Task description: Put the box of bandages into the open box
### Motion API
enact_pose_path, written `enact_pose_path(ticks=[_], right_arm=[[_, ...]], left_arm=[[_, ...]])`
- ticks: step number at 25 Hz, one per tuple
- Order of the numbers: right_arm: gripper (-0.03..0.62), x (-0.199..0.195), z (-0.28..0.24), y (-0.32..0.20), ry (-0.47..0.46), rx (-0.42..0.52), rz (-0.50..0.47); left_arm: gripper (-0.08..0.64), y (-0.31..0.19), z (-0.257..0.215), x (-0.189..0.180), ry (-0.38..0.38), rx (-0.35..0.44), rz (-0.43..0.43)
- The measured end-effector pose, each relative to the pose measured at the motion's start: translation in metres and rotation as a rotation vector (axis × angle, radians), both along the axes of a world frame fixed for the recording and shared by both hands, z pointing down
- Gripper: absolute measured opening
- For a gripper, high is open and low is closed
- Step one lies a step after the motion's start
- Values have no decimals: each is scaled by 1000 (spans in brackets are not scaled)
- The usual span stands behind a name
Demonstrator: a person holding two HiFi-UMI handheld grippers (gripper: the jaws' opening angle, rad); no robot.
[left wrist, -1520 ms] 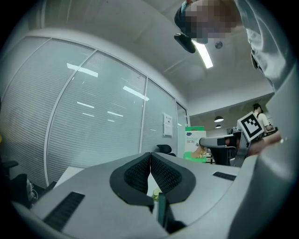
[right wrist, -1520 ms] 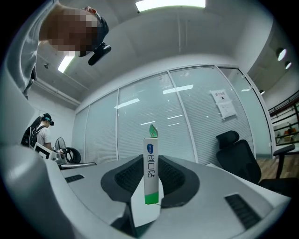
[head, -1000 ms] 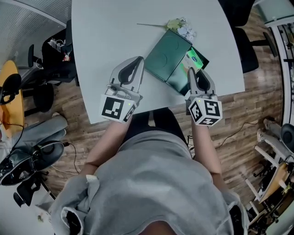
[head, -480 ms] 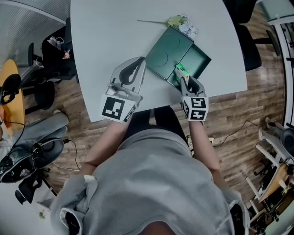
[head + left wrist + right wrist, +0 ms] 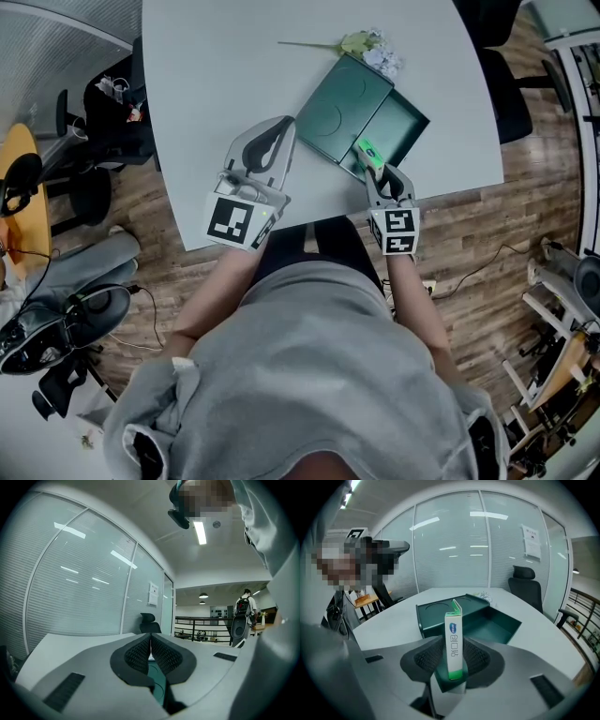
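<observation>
Tabletop (image 5: pixel 234 75) — bandage box (image 5: pixel 453 641) between fingers (image 5: pixel 427 658)

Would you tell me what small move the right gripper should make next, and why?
Probably ease the right gripper forward and down: its jaws clamp the bandage box upright, and the open box lies just ahead, its tray empty.

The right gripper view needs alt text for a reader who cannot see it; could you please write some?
The right claw grips an upright white-and-green box of bandages in front of the open dark green box on a white table. Behind stand glass walls and an office chair.
</observation>
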State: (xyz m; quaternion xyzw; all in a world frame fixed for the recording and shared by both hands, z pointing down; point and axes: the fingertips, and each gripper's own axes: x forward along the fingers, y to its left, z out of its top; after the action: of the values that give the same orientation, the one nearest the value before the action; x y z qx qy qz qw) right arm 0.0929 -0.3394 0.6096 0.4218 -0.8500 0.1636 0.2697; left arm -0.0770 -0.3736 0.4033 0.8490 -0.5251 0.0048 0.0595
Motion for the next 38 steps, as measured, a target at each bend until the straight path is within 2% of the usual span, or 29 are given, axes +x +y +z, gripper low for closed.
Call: enact_pose_path(ticks=[3,5,10,14,16,17,18,19,24,30,34,38], right_arm=[[153,-2,5,10,-20,-45,-13],[182,-3,3,13,-24,-43,-22],[195,-6,-29,7,-76,44,-19],[195,-10,-71,-11,-122,149,-32],[179,-12,-98,-19,-146,214,-44],[110,-12,-113,-24,-159,252,-40],[74,-12,-129,-29,-176,291,-33],[66,-12,-145,-34,-197,327,-25],[57,-9,-226,-50,-320,467,30],[55,-7,-300,-56,-421,587,44],[54,-8,-325,-56,-463,613,49],[54,-13,-329,-56,-464,606,47]], left_arm=[[20,1,0,0,2,4,3],[20,1,-1,0,2,7,3],[20,3,-6,-4,4,15,0],[20,5,-11,-6,4,27,-7],[20,5,-15,-7,5,35,-12],[20,5,-17,-8,6,40,-14],[20,4,-20,-9,7,45,-17],[20,4,-24,-10,9,53,-21],[20,4,-49,-23,17,94,-56],[20,5,-85,-43,-7,168,-107],[20,6,-106,-52,-17,206,-139],[20,6,-113,-57,-15,214,-150]])
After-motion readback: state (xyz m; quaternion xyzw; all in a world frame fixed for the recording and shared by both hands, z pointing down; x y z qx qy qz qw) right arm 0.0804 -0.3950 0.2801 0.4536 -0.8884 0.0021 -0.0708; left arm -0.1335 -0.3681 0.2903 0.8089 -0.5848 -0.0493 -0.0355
